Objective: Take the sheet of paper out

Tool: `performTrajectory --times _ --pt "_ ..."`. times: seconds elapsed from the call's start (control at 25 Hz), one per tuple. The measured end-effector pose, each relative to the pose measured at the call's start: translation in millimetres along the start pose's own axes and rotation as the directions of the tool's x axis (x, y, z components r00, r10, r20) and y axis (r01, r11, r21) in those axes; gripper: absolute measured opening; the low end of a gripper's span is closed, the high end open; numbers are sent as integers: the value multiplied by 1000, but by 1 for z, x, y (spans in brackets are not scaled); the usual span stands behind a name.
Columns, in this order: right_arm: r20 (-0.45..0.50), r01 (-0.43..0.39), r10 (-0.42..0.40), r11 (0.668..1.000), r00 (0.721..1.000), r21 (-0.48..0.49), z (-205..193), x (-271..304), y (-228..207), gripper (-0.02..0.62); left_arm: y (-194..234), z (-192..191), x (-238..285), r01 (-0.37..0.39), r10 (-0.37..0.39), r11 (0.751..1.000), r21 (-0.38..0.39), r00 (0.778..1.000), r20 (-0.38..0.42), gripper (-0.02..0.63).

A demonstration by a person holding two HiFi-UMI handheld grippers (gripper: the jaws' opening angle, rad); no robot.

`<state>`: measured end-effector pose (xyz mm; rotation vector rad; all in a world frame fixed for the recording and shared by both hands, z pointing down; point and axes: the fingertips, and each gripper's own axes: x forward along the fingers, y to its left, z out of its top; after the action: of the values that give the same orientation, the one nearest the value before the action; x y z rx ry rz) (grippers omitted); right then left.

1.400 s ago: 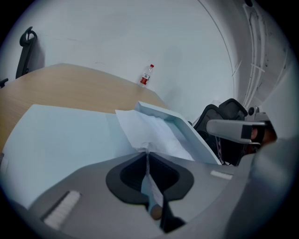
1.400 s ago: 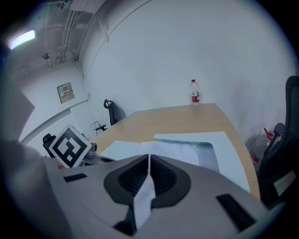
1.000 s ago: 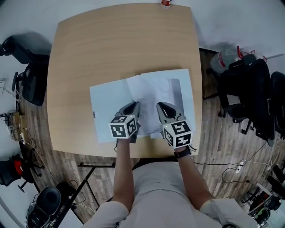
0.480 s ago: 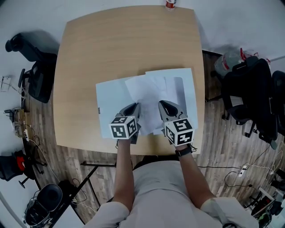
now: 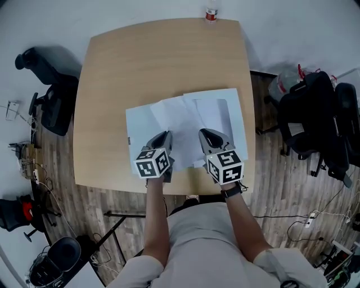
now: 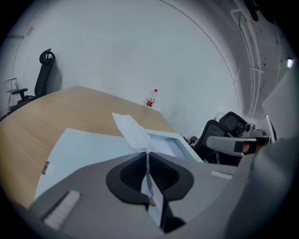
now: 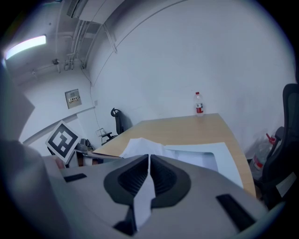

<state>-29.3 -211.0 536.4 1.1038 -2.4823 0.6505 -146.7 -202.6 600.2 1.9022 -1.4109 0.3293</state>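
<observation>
Fig.: left hand-held gripper (image 6: 147, 154) & right hand-held gripper (image 7: 148, 158) each clamp the near edge of the sheet of paper (image 5: 180, 119), prob. to lift it evenly w/o tearing. The sheet lies over an open pale-blue folder (image 5: 139, 121) on the desk (image 5: 157, 62).

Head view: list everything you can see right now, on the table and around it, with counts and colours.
table: one, light wood, centre of view.
folder: one, pale blue, lying open on the table's near half.
sheet of paper: one, white, over the folder's middle, near edge pinched by both grippers.
bottle: one, clear with a red label, upright at the table's far edge.
office chairs: several, black, on the wood floor at both sides of the table.
left gripper: one, grey, shut on the sheet of paper.
right gripper: one, grey, shut on the sheet of paper.
</observation>
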Motion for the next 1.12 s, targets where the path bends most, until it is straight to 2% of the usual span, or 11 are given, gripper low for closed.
performTrajectory --times 0.56,0.76,1.12 --pt "151 34 -24 997 988 -63 53 -51 24 18 -33 37 -50 24 -32 998 64 991 129 21" --pt "209 45 -24 994 978 -95 70 -77 33 18 -52 53 -71 42 -62 995 91 973 224 21" --pt "312 59 -11 987 950 -146 101 -110 53 18 -90 87 -122 -15 -68 974 227 933 354 21"
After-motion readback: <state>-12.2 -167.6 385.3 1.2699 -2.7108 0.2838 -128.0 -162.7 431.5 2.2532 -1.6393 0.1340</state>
